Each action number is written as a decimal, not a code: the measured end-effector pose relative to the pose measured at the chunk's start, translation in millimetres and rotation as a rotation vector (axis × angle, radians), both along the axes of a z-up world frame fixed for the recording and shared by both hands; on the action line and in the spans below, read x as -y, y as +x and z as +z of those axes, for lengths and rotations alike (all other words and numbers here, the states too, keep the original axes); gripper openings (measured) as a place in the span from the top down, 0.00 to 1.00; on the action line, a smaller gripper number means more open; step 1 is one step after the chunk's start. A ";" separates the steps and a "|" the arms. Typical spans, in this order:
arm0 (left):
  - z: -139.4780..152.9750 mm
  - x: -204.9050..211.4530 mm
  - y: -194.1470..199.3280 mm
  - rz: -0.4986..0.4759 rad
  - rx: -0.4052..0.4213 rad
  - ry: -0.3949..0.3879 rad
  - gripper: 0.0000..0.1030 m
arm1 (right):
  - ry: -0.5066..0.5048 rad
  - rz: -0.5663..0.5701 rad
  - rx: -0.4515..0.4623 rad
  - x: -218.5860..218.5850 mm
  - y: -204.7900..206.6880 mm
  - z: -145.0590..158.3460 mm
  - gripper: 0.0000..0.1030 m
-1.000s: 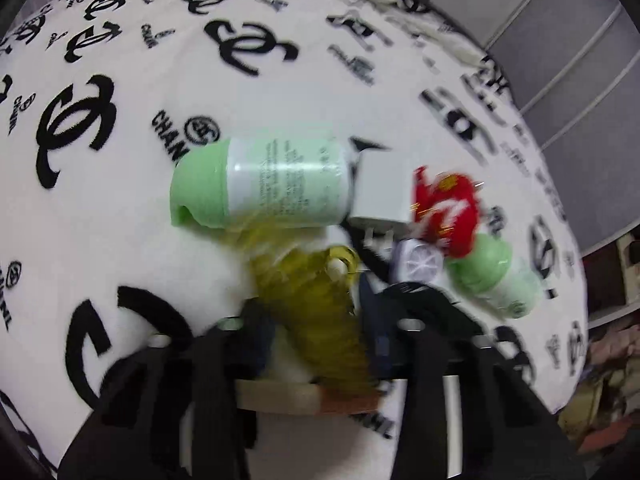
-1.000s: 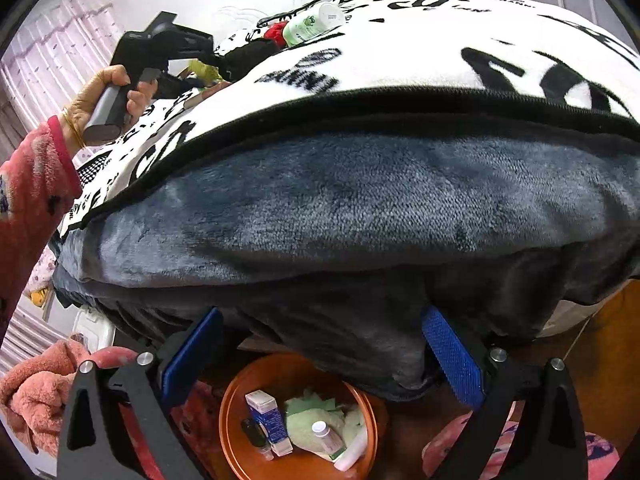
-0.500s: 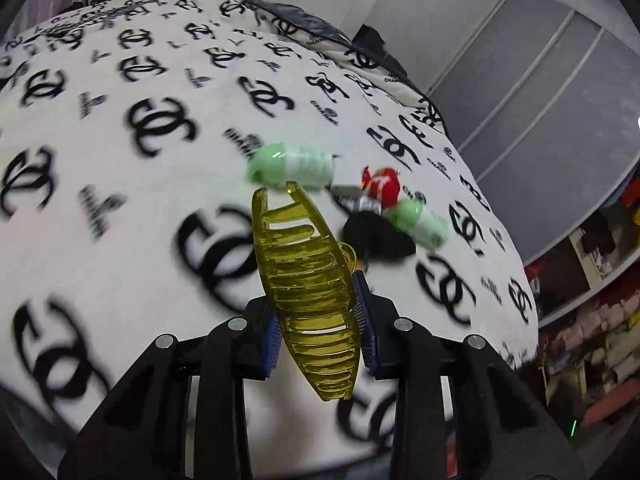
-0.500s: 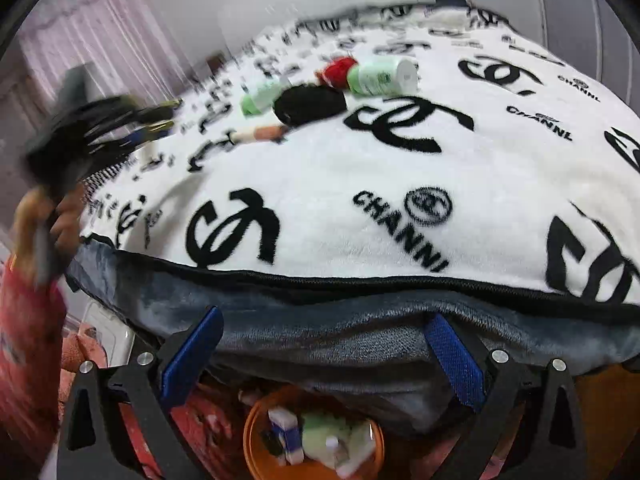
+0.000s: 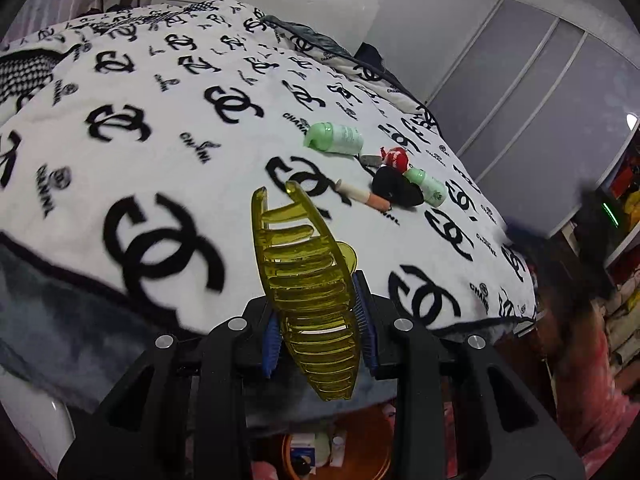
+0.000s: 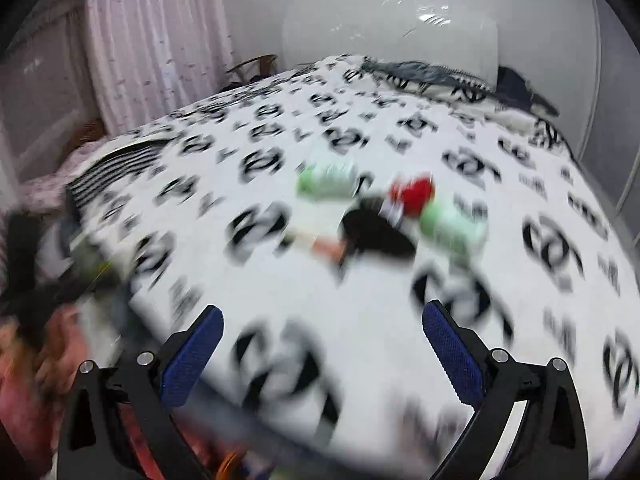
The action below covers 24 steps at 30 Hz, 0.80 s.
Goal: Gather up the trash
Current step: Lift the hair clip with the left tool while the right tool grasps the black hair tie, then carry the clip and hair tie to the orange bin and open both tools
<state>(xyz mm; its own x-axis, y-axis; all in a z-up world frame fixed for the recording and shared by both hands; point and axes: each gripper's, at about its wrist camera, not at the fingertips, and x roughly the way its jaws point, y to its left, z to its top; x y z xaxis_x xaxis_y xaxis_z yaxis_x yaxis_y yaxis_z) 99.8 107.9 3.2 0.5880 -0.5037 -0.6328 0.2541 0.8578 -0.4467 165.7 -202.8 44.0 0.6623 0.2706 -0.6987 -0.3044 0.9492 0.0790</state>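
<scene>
My left gripper (image 5: 318, 336) is shut on a yellow translucent hair claw clip (image 5: 308, 292) and holds it off the near edge of the bed, above an orange bowl (image 5: 380, 450) of trash on the floor. On the blanket lie a large green bottle (image 5: 334, 139), a small green bottle (image 5: 428, 186), a red item (image 5: 396, 157), a black item (image 5: 396, 190) and a white-and-orange tube (image 5: 362, 196). My right gripper (image 6: 322, 354) is open and empty over the bed's near part; the same pile shows blurred in its view, with the large green bottle (image 6: 326, 178) at the left.
The bed carries a white blanket (image 5: 160, 160) with black logos and a grey underside hanging over the edge. Grey wardrobe doors (image 5: 540, 100) stand at the right. A pink curtain (image 6: 152, 48) hangs at the far left. Shelves with clutter stand at the right edge.
My left gripper has lifted the yellow clip off the blanket and drawn back past the bed's edge. My right gripper has risen from the bowl by the bed's side to above the blanket.
</scene>
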 end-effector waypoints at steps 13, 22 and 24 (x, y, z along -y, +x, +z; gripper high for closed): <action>-16.5 -29.7 -16.9 0.034 -0.025 -0.040 0.70 | -0.142 -0.243 -0.251 -20.5 160.1 -94.0 0.36; -2.2 -3.4 -31.8 -0.034 0.011 -0.031 0.70 | -0.055 -0.200 -0.108 -6.3 91.5 -23.4 0.39; 3.8 7.3 -40.3 -0.060 0.025 -0.023 0.70 | -0.028 -0.151 -0.062 -1.9 54.1 -4.2 0.39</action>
